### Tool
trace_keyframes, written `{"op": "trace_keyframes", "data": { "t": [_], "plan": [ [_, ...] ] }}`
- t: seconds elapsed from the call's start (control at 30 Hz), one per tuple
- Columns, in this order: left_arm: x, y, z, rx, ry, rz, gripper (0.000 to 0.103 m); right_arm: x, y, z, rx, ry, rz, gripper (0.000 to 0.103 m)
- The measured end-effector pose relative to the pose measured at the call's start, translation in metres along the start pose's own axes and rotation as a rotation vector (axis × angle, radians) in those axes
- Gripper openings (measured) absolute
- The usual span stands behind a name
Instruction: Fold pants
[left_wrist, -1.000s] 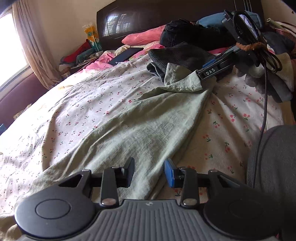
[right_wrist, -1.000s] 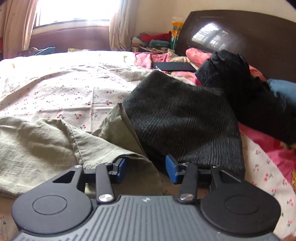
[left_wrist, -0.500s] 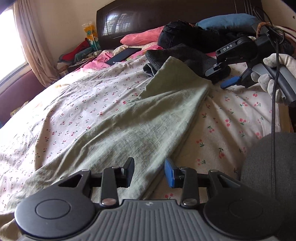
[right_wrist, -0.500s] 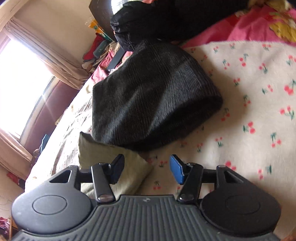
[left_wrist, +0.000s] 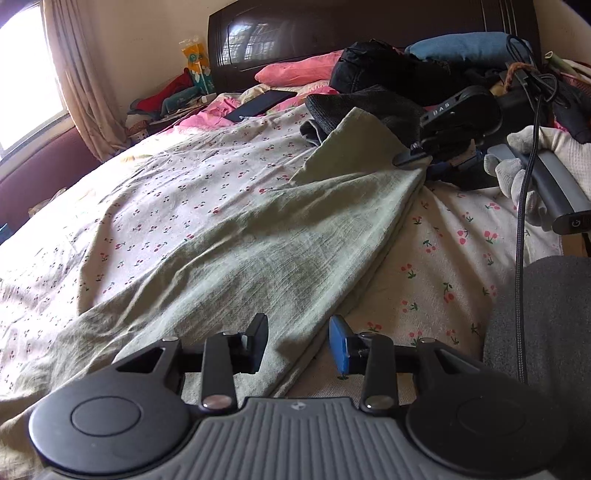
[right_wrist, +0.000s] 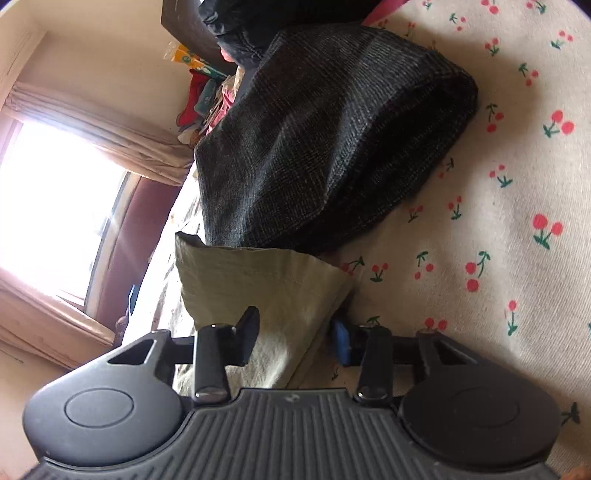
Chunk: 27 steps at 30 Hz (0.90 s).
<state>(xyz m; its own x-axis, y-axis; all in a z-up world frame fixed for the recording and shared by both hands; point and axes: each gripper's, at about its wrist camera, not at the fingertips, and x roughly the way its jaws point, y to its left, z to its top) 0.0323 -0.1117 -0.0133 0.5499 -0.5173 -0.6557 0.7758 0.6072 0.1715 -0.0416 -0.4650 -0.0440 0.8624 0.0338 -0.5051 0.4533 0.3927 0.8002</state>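
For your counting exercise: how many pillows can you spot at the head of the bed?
2: a pink pillow against the headboard, left of the dark clothes pile, and a blue pillow to its right. Others may be hidden under the clothes.

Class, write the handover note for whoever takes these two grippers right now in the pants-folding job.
Left gripper: open, low over the near end of the green pants, holding nothing.
Right gripper: open, jaws astride the pants' far corner, not clamped.
Pants: lying lengthwise on the cherry-print sheet, far end beside the dark folded garment.
Done: legs appear laid one on the other.
Left: grip both ends and fold across.
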Motion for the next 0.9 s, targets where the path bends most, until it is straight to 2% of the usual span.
{"op": "trace_keyframes", "data": {
  "t": [0.03,0.13,0.2,0.27,0.37,0.43,0.57,0.6,0.67,0.73,0.77,0.83,0.9],
  "plan": [
    [0.000,0.001,0.000,-0.005,-0.004,0.005,0.050,-0.001,-0.001,-0.001,0.024,-0.002,0.020,0.006],
    [0.002,0.005,-0.003,-0.014,-0.008,0.027,0.050,-0.011,0.009,-0.007,0.006,-0.067,0.064,0.006],
    [0.007,0.008,-0.008,-0.026,0.022,0.020,0.050,-0.014,0.018,-0.008,-0.015,-0.105,0.086,0.006],
    [0.009,0.010,-0.013,-0.046,0.041,-0.006,0.051,-0.001,0.022,-0.006,-0.003,-0.067,0.069,0.011],
    [0.003,0.015,-0.015,-0.075,0.043,-0.021,0.051,0.025,0.034,-0.006,-0.025,0.045,0.035,0.012],
    [-0.010,0.019,-0.018,-0.083,0.019,-0.012,0.052,0.023,0.050,-0.008,-0.083,0.046,-0.002,0.007],
    [-0.032,0.040,-0.030,-0.133,-0.010,0.086,0.054,0.000,0.094,-0.014,-0.172,-0.011,0.084,0.005],
    [-0.032,0.048,-0.037,-0.155,0.017,0.100,0.054,-0.006,0.109,-0.016,-0.199,-0.028,0.098,0.005],
    [-0.028,0.061,-0.048,-0.205,0.111,0.077,0.056,-0.010,0.140,-0.021,-0.244,-0.040,0.139,0.005],
    [-0.041,0.072,-0.054,-0.291,0.091,0.077,0.056,-0.010,0.173,-0.033,-0.309,-0.040,0.167,0.005],
    [-0.052,0.078,-0.053,-0.323,0.051,0.073,0.056,-0.006,0.195,-0.044,-0.364,-0.024,0.184,0.005],
    [-0.077,0.090,-0.053,-0.382,-0.035,0.083,0.056,0.005,0.230,-0.067,-0.441,0.026,0.214,0.005],
    [-0.100,0.103,-0.059,-0.422,-0.080,0.115,0.057,0.021,0.265,-0.104,-0.530,0.099,0.254,0.005]
  ]
}}
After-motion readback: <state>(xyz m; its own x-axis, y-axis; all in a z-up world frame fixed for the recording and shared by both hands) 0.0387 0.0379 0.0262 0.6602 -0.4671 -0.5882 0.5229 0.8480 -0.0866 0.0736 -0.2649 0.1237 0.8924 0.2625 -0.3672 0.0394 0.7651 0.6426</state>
